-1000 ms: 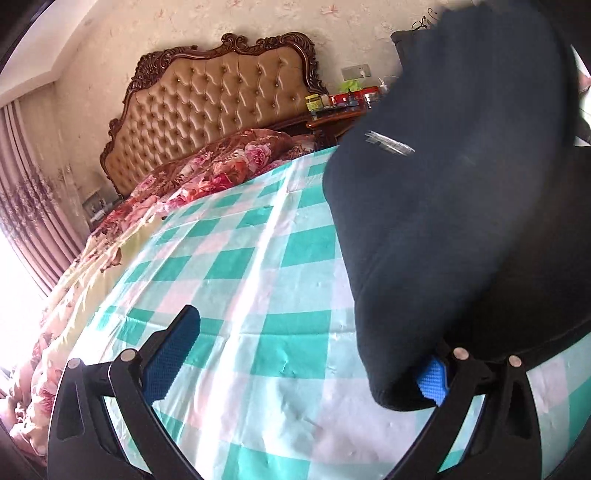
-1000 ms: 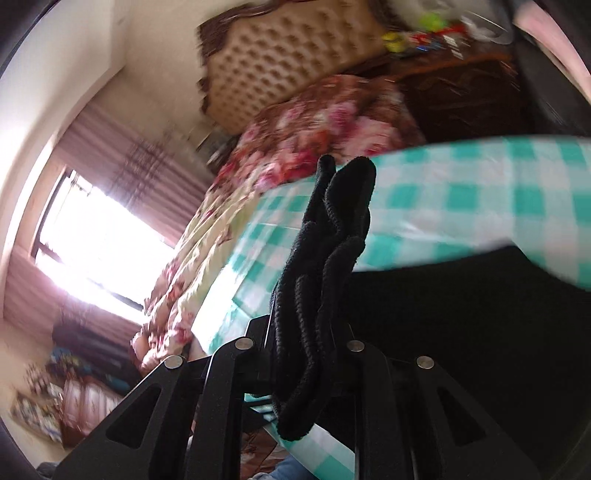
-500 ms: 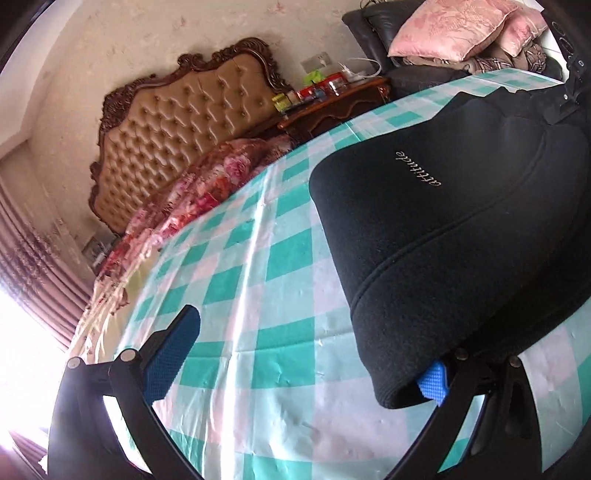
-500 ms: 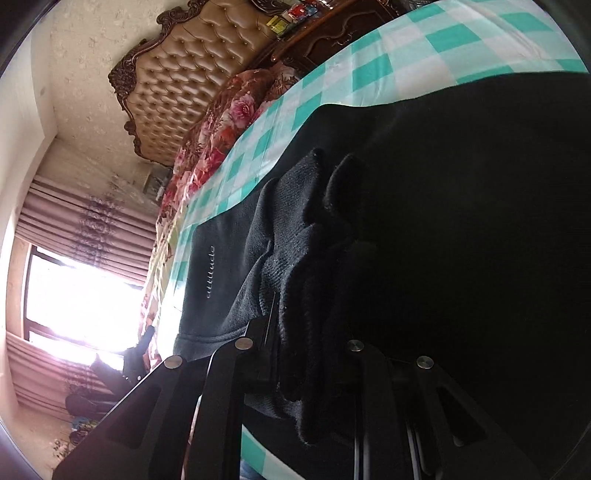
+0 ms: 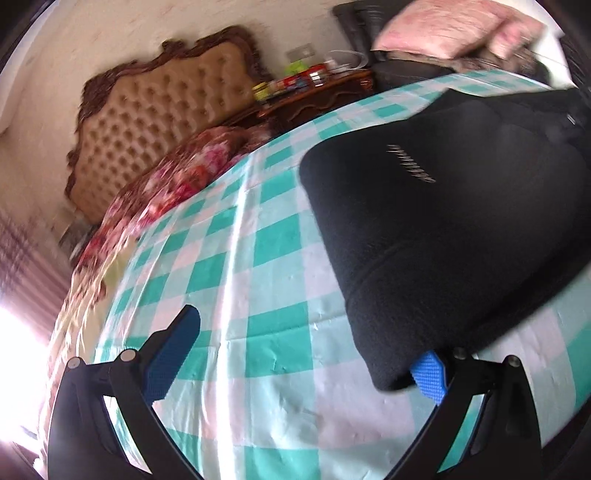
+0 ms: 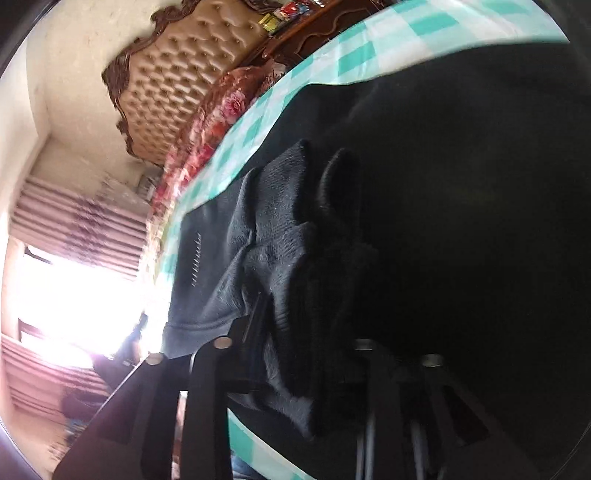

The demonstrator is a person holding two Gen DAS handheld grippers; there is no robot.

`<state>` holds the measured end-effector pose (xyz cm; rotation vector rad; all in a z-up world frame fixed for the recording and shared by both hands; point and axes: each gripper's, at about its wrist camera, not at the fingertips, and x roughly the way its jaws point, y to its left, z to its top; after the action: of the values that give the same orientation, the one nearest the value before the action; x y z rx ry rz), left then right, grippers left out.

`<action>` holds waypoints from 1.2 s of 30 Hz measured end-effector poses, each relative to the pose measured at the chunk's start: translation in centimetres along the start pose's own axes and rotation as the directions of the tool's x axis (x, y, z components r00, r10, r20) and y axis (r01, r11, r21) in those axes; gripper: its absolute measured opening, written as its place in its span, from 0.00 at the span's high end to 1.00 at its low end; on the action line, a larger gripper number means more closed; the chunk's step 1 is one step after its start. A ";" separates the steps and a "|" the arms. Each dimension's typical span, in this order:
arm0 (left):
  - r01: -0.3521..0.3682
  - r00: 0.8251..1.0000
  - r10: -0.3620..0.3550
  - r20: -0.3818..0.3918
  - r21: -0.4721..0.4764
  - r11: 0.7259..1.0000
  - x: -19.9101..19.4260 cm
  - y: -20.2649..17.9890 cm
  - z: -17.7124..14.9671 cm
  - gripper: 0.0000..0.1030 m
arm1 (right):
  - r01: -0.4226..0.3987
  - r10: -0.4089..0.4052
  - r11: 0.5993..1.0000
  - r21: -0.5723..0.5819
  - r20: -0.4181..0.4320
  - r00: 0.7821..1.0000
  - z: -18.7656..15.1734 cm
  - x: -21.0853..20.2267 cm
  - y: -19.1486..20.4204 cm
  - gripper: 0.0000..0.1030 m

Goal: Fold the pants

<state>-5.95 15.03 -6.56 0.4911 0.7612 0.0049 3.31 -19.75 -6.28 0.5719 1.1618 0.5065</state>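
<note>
The black pants (image 5: 443, 229) lie on the green-and-white checked sheet (image 5: 236, 266), with small pale lettering on one leg. My left gripper (image 5: 295, 358) is open; the pants' hem end drapes over its right blue pad (image 5: 428, 374), and the left finger (image 5: 173, 347) is over bare sheet. In the right wrist view my right gripper (image 6: 295, 339) is shut on a bunched fold of the black pants (image 6: 303, 236), low over the rest of the dark fabric spread on the bed.
A tufted tan headboard (image 5: 162, 129) and a floral quilt (image 5: 177, 184) lie at the bed's far end. A wooden nightstand (image 5: 314, 96) with small items and a dark chair with pink cushions (image 5: 443, 29) stand beyond. A bright window with curtains (image 6: 74, 266) is at left.
The right gripper has lowered the held pants onto the bed, so the fabric now lies spread on the sheet. The left gripper has stayed open under the hem and shifted a little.
</note>
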 end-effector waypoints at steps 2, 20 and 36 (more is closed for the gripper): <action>0.049 0.998 -0.051 0.037 0.065 0.997 -1.5 0.1 -0.8 0.02 | 0.034 -0.033 0.999 -0.031 0.044 0.999 -0.1 -1.6 0.1 0.49; 0.432 0.891 -0.454 0.003 -0.315 0.845 5.5 2.6 14.6 0.02 | 0.357 -0.278 0.689 -0.631 0.225 0.934 -2.5 2.5 12.4 0.26; 0.347 0.906 -0.420 -0.054 -0.475 0.809 8.3 5.2 11.0 0.02 | 0.375 -0.310 0.677 -0.633 0.217 0.926 -2.3 1.4 10.6 0.24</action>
<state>8.25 16.47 -3.03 -0.1252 0.9719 -0.1561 0.79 -10.57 -0.97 -0.2545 0.8812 0.5191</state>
